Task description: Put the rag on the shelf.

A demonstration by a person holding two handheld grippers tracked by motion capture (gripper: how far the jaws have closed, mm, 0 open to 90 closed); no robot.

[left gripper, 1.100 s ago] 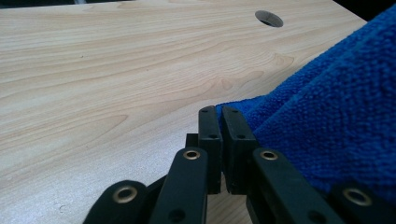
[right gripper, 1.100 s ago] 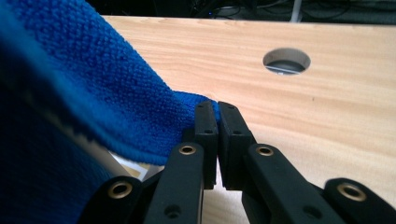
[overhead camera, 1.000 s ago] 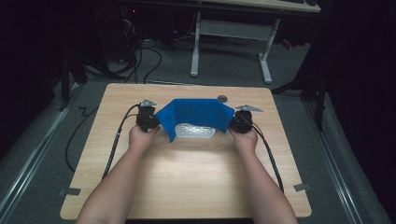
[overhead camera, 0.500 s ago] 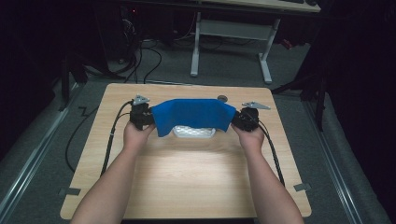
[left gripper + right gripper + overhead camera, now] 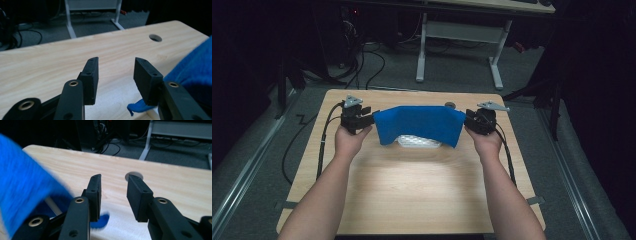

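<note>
Both forearms reach forward, spread wide. Left claw (image 5: 362,119) and right claw (image 5: 472,121) both released, jaws apart, flanking the blue cloth (image 5: 419,124), which is draped over a white object (image 5: 419,142) mid-surface (image 5: 412,190).

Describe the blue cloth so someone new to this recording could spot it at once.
Start at the light wooden table and look to its far half, between the left gripper and the right gripper. The blue cloth spans the gap between them, draped over a pale white thing lying on the table. It is the one bright blue, soft item there.
</note>
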